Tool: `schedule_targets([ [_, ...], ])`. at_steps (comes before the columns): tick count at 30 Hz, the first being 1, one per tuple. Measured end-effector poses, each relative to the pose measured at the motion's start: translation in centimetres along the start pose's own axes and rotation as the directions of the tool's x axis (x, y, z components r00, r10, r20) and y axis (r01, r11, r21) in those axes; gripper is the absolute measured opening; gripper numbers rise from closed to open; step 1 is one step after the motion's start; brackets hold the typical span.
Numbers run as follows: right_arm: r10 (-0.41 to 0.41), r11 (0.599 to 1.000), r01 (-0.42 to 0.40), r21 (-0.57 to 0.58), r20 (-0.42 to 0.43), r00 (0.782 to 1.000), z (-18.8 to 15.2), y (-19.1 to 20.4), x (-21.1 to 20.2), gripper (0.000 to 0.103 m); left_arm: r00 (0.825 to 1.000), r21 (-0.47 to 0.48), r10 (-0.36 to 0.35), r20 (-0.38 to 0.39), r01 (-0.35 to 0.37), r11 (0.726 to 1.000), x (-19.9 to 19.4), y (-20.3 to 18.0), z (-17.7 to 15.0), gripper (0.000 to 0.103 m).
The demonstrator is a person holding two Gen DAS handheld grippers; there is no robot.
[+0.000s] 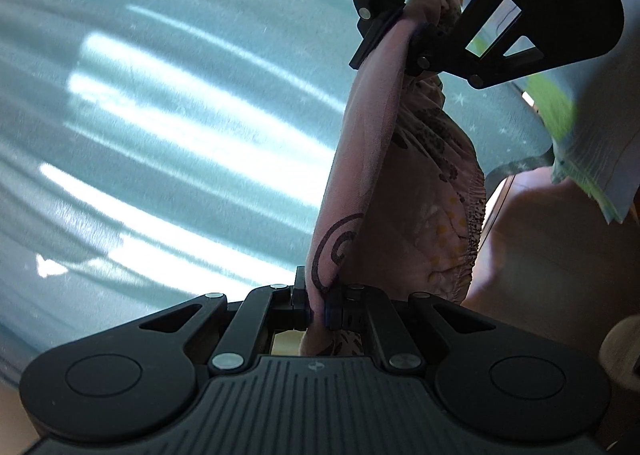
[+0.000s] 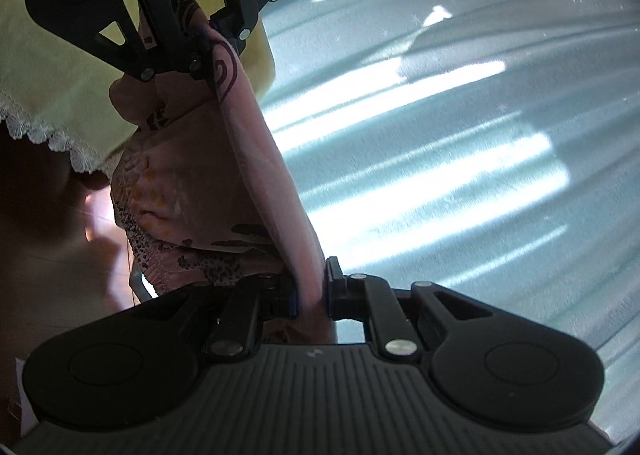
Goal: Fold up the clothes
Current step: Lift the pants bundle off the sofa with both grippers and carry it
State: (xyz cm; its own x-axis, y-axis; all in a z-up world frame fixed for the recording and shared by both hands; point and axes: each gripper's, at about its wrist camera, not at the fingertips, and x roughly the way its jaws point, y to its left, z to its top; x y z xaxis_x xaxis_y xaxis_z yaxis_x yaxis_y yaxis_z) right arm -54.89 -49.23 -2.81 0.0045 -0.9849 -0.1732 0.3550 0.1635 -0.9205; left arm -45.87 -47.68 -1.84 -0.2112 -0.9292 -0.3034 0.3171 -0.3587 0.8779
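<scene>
While the left wrist view is looking along its 2 fingers, the left gripper (image 1: 318, 305) is pinching closed on one end of the pink garment (image 1: 360, 183), and the right gripper (image 1: 416, 35) is clamping the far end above the teal sheet (image 1: 160, 115). From the right wrist, the right gripper (image 2: 312, 295) is squeezing the same stretched pink cloth, its gathered patterned part hanging beside a yellow lace-edged fabric (image 2: 60, 95).

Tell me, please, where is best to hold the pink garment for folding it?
Probably where it is held now: the left gripper and right gripper each pinch one end of the pink garment along its smooth folded edge, so the gathered part hangs free.
</scene>
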Motion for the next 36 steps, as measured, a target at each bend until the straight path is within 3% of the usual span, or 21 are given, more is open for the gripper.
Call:
schedule_targets([
  [8,-0.026,1.0,0.026,0.003,-0.09,0.996,-3.0,-1.3,-1.1,0.01,0.995,0.029,-0.038,0.088,0.035,0.999,1.0,-1.0,3.2,0.006],
  [16,-0.061,0.998,0.065,0.012,-0.184,0.981,-7.3,-2.8,-2.1,0.01,0.98,0.071,-0.071,0.185,0.059,0.996,1.9,-2.3,7.1,0.006],
  [28,-0.07,0.995,0.085,0.053,-0.246,0.967,-10.7,-4.3,-4.1,0.01,0.961,0.137,-0.108,0.256,0.075,0.988,1.0,-4.1,11.3,0.006],
  [32,-0.065,0.991,0.094,0.092,-0.277,0.959,-12.1,-5.3,-4.6,0.01,0.947,0.146,-0.121,0.298,0.08,0.986,0.3,-4.1,12.3,0.006],
  [36,-0.087,0.984,0.134,0.121,-0.332,0.939,-13.7,-7.1,-5.8,0.01,0.922,0.167,-0.142,0.36,0.086,0.982,0.5,-4.4,15.1,0.006],
])
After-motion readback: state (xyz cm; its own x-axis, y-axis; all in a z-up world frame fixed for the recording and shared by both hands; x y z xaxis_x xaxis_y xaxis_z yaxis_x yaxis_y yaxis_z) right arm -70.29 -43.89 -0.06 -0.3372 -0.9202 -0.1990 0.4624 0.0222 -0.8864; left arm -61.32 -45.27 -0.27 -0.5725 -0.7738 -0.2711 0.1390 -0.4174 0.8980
